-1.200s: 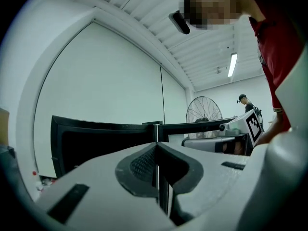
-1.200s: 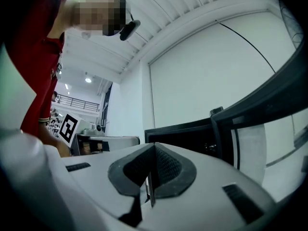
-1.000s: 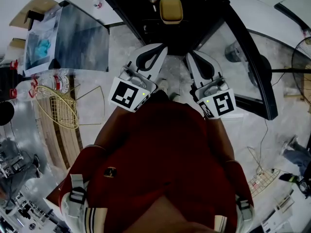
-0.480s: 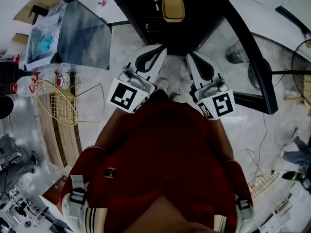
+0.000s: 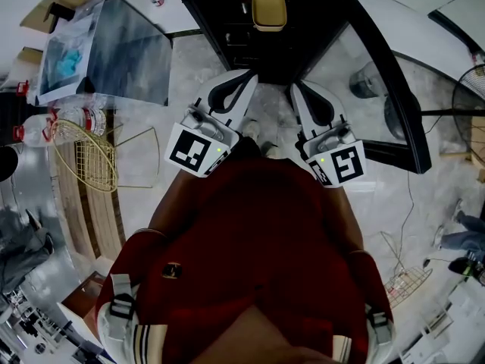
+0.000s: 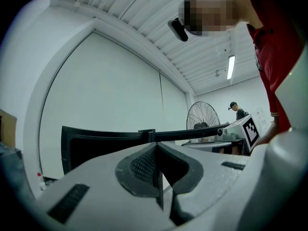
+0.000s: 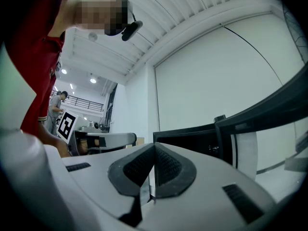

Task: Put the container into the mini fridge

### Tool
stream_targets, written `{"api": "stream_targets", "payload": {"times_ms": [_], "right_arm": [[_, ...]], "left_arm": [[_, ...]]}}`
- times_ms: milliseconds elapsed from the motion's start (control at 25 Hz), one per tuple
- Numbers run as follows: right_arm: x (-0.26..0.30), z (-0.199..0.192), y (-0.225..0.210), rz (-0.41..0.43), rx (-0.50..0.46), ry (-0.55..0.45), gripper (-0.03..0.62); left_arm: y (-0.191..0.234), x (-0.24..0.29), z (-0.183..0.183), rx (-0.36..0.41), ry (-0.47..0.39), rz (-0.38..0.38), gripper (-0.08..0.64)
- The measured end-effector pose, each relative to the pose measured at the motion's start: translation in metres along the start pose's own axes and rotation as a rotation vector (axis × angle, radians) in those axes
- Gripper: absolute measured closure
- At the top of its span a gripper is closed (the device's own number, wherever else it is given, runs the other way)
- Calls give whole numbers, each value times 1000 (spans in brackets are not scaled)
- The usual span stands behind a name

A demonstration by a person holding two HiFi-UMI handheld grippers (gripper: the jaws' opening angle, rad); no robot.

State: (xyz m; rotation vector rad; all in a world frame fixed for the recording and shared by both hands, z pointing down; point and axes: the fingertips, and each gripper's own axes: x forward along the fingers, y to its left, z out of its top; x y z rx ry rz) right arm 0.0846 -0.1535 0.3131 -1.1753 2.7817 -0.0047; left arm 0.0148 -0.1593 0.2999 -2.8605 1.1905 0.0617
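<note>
Inside mini fridge (image 5: 214,12), yellow container (image 5: 268,12); interior too dark to read; left gripper (image 5: 247,79), right gripper (image 5: 297,89) clenched, empty.

The pale marbled floor (image 5: 148,154) is carrying the open mini fridge (image 5: 227,32), and a yellowish container (image 5: 269,11) is sitting on a shelf inside it. Left of the fridge, a wire basket (image 5: 87,158) and plastic bottles (image 5: 79,120) are lying; right of it, a fan (image 5: 470,97) is standing.

Floor (image 5: 193,74): pale stone under me.
Wall (image 6: 110,90): big and white, in front of me.
Fan (image 6: 203,115): round, by the wall.
Lamp (image 6: 231,67): long, up high.
</note>
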Motion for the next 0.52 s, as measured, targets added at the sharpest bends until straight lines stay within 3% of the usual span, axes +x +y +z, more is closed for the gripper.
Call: {"api": "stream_targets", "payload": {"times_ms": [520], "right_arm": [[3,-9,-3,17,5,6,594]], "left_arm": [[4,2,-7,3,11,17,554]]}}
